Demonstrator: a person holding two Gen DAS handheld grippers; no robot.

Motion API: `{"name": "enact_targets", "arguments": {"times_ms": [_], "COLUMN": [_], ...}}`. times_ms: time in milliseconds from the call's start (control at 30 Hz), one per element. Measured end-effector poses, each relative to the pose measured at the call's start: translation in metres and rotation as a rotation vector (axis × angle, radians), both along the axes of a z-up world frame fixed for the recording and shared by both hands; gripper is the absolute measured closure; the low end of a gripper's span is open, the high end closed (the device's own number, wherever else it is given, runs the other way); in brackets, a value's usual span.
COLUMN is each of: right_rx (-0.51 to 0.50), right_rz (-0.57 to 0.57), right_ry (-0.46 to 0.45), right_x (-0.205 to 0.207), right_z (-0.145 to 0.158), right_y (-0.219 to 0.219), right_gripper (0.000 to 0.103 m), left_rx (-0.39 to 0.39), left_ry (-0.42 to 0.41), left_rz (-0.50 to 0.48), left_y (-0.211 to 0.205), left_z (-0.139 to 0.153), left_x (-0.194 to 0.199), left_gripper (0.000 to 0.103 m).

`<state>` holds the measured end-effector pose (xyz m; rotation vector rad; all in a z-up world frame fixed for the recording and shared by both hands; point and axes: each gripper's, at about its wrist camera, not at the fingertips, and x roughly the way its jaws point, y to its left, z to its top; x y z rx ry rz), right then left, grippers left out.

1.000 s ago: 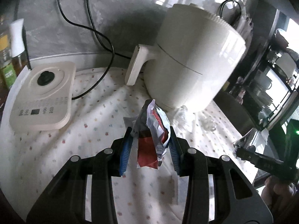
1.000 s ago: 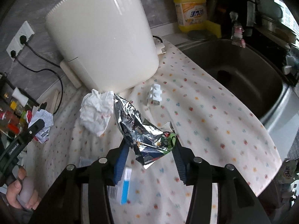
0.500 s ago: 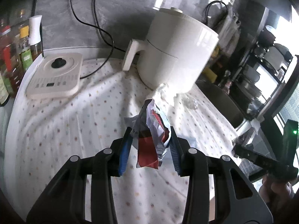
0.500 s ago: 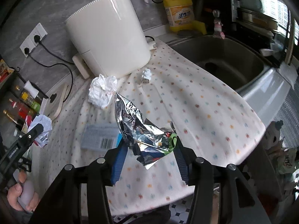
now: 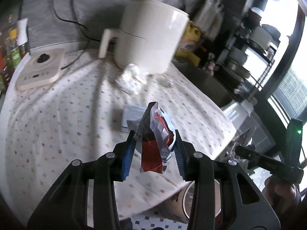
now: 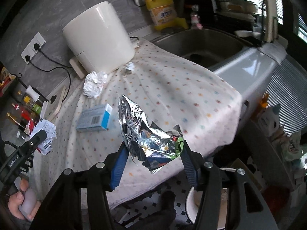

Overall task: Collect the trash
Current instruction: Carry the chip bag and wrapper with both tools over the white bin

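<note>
Between the left gripper's [image 5: 155,149] fingers hangs a crumpled red-and-white wrapper [image 5: 154,143], pinched at its middle with both ends free. The right gripper [image 6: 153,159] has its fingers closed on a silver foil packet [image 6: 145,136], caught only by the lower crumpled end, with a long flap standing up past the fingertips. Below and just behind both sets of fingers, over the desk's edge, the rim of a white bin [image 6: 191,205] shows against the tiled floor.

The foil looks the riskier hold: slick, springy, held by a corner, so a quick swing could let it slide out and land on the floor short of the bin. If both are released together, the light wrapper may drift and catch on the rim.

Beyond the fingertips, a blue-and-white box [image 6: 95,119] lies flat on the dotted cloth [image 6: 172,95]. Farther off, a crumpled tissue [image 6: 95,84] and a small white scrap [image 6: 130,67] sit against the white appliance [image 6: 97,38]; reaching for them risks nudging it or dragging the cloth.
</note>
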<state>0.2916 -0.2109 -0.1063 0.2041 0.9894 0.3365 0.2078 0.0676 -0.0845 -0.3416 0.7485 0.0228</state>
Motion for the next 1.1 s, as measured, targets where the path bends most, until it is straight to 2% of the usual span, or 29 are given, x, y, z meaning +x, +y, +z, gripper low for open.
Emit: {"name": "enact_targets", "arguments": {"times_ms": [467,800,967,1067,1100], "right_rx": [0.003,0.006,0.000,-0.006,0.002], "right_rz": [-0.137,-0.185,-0.189,-0.182,-0.182], "right_ry": [0.022,0.064,0.096,0.133,0.146], "right_x": [-0.050,-0.081,-0.094,-0.100,-0.102], "right_z": [-0.012,-0.030,-0.045,-0.059,-0.063], "right_y": [-0.093,-0.148,-0.165,-0.174,-0.178], "right_gripper": [0.049,0.046,0.031,0.027,0.022], "left_rx": [0.013,0.019,0.021,0.020,0.021], "left_ry": [0.024,0.056,0.085,0.102,0.106], "left_rz": [-0.212,-0.306,-0.342,-0.361,-0.366], "left_y": [-0.109,-0.173,-0.199,-0.213,-0.216], "left_z": [-0.008,-0.021,-0.034,-0.041,-0.043], "left_x": [0.005,0.000,-0.005,-0.008,-0.008], "left_gripper": [0.064,0.064,0.064,0.064,0.064]}}
